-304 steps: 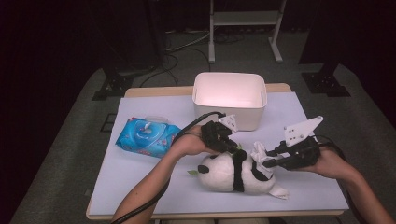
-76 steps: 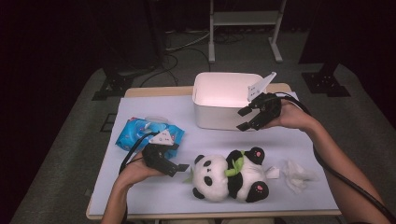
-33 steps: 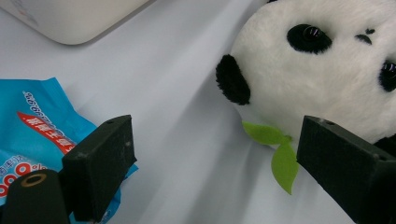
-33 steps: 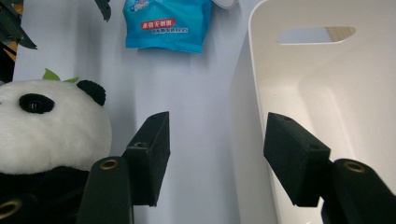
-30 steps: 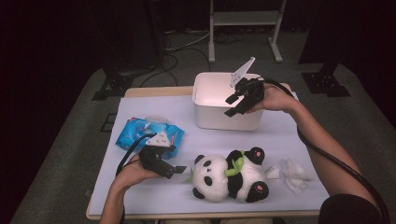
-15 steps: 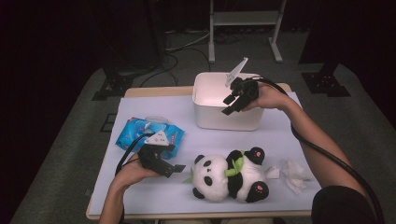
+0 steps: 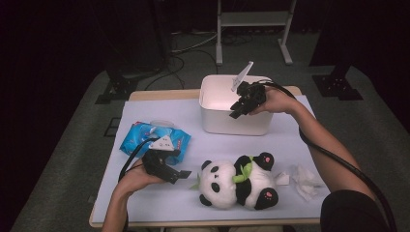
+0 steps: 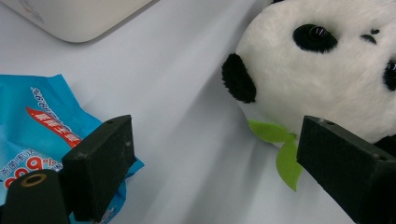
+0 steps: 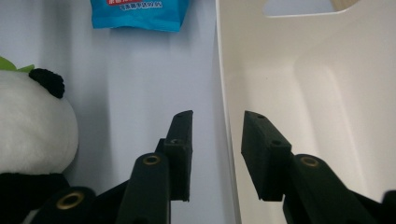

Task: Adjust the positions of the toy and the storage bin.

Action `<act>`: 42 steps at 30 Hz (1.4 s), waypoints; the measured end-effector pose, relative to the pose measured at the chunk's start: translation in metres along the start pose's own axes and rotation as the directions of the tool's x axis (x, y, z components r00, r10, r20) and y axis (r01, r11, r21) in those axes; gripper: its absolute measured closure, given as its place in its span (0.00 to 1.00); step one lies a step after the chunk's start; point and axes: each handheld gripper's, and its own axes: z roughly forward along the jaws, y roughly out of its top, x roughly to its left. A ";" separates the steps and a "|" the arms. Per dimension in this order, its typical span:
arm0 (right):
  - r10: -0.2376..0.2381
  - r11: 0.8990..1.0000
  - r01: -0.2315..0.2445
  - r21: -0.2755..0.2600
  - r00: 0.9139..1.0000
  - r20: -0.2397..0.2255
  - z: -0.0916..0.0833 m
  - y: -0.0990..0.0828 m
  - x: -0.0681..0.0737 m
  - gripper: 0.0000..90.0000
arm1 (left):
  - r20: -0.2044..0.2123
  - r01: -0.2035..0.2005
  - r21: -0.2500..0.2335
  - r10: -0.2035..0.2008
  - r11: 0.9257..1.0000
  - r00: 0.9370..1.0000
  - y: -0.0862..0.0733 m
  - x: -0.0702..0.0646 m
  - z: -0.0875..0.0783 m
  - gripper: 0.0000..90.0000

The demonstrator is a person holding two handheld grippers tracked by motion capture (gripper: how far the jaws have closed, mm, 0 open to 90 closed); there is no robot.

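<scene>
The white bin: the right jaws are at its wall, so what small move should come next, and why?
Probably close the right gripper fully on the white bin's wall. Its jaws have just been closing and straddle the rim, one inside, one outside, with gaps left. The left gripper rests open beside the panda.

Light falls from above onto the table (image 7: 159, 104), which is bright against a room gone nearly black beyond its edges. The bin (image 7: 212, 94) glows pinkish white inside, close to glare. Beside the bin, the panda (image 7: 237, 186) and the wipes (image 7: 154, 137) throw short, soft shadows. The high view is slightly soft and grainy. In the left gripper view the panda's fur is sharp while the near black jaws blur. In the right gripper view the bin's wall is evenly lit, with gentle shading
</scene>
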 end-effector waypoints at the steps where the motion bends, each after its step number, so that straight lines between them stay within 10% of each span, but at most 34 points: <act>1: 0.002 1.000 -0.002 0.001 1.000 -0.003 0.001 0.000 0.000 0.74 | 0.001 0.000 0.002 0.000 1.000 1.000 0.000 0.000 0.000 0.12; 15: 0.005 1.000 -0.005 0.024 1.000 0.020 0.007 -0.003 0.000 0.94 | 0.005 0.001 0.007 -0.002 1.000 1.000 -0.001 -0.001 0.002 0.12; 42: -0.054 0.998 0.055 0.014 0.998 -0.038 0.004 -0.008 0.030 0.96 | 0.008 -0.008 -0.004 0.008 1.000 1.000 0.001 -0.001 0.001 0.12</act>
